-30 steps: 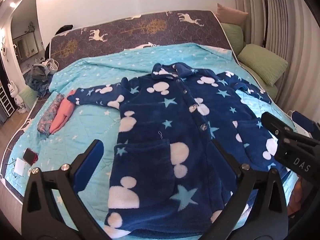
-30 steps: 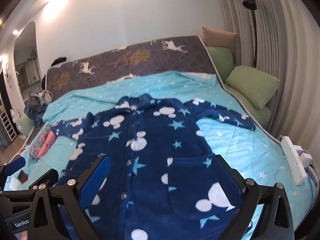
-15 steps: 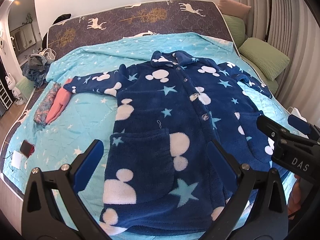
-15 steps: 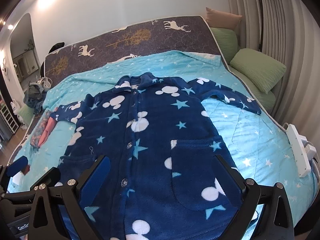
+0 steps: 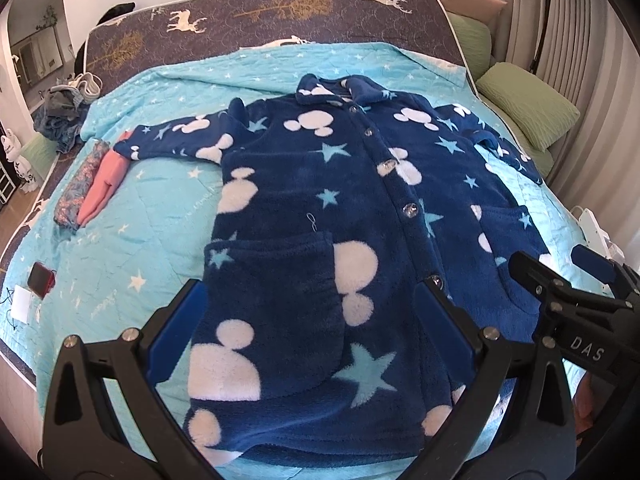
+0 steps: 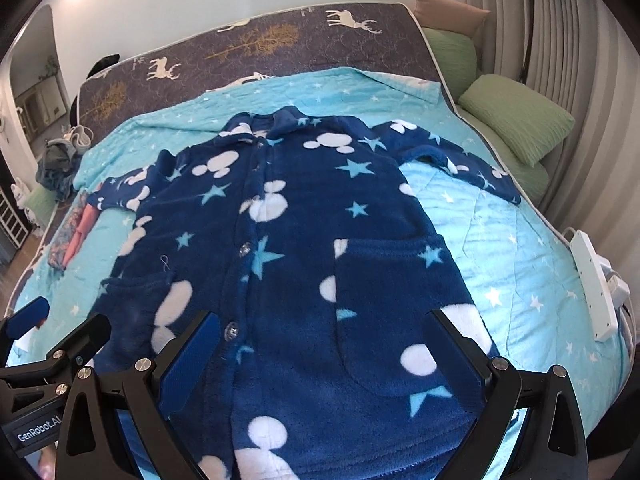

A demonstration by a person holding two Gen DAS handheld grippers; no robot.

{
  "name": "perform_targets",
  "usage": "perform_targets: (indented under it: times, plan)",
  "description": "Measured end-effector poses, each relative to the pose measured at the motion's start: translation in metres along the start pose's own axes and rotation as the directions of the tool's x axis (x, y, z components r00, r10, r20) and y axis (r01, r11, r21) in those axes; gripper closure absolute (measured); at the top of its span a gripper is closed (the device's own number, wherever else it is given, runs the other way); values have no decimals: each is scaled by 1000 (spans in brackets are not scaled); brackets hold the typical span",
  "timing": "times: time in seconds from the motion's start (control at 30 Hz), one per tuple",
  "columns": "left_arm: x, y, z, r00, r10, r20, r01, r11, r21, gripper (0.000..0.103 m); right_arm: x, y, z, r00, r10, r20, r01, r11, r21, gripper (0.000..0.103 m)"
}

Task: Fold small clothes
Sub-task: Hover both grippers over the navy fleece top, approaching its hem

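Note:
A navy fleece child's robe [image 5: 332,216] with white mouse heads and blue stars lies flat and buttoned on the turquoise quilt [image 5: 132,248], sleeves spread; it also shows in the right wrist view [image 6: 304,240]. My left gripper [image 5: 312,304] is open and empty above the robe's left pocket near the hem. My right gripper [image 6: 324,336] is open and empty above the right pocket near the hem. Each gripper shows at the edge of the other's view, the right one [image 5: 560,280] and the left one [image 6: 60,332].
Folded pink and floral clothes [image 5: 94,184] lie at the quilt's left. A pile of clothes [image 5: 60,120] sits at the far left. A phone and charger [image 5: 36,284] lie by the left edge. Green pillows [image 5: 528,108] and a white power strip [image 6: 592,280] are on the right.
Both grippers have moved forward and lower over the robe's hem. The robe lies unmoved. Both stay open.

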State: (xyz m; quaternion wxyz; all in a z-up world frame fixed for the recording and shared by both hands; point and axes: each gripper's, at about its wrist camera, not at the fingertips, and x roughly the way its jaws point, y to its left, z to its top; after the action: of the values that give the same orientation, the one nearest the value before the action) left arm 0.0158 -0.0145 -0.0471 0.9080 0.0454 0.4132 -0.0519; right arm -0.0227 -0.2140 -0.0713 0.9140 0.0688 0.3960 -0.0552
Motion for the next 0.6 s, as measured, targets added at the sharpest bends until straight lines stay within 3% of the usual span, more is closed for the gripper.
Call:
perform_targets:
  times: [0.6]
  plan:
    - [10,-17,-2,999,-35,-37,36,999,29,1,11,-22,-14,994,-88,-61,89,996,9,0]
